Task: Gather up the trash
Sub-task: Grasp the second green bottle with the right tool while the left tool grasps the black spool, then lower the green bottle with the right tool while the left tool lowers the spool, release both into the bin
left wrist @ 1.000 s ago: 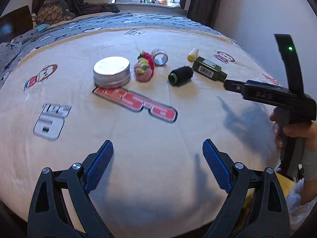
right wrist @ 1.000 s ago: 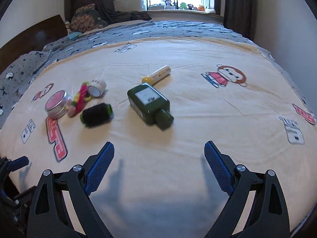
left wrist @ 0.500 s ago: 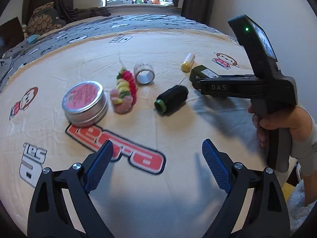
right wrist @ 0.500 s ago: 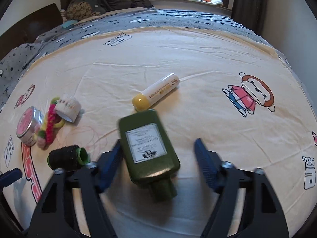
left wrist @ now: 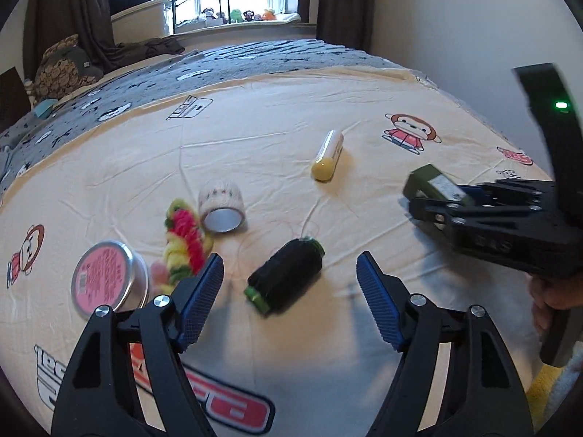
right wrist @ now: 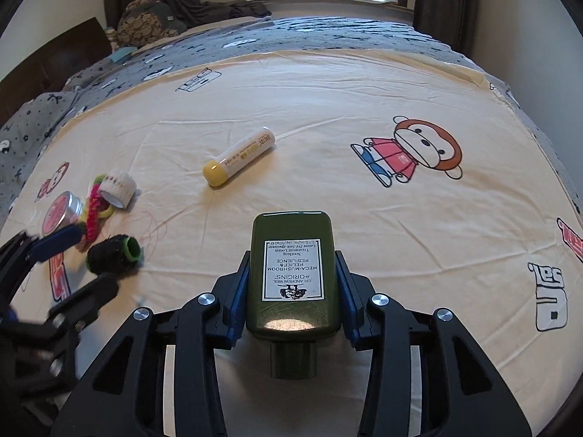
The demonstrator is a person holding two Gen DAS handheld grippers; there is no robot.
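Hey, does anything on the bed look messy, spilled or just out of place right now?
Nothing has spilled. The oddest thing is the black thread spool: loose red thread trails off it in loops across the sheet. The green bottle lies flat between the right gripper pads, cap on, with nothing leaking.

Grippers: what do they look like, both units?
Left gripper and right gripper match: black skeletal linkage arms, silver pivot bolts, blue ribbed finger pads. The right unit has a black pistol-style body with a green LED. A pale sleeve cuff shows.
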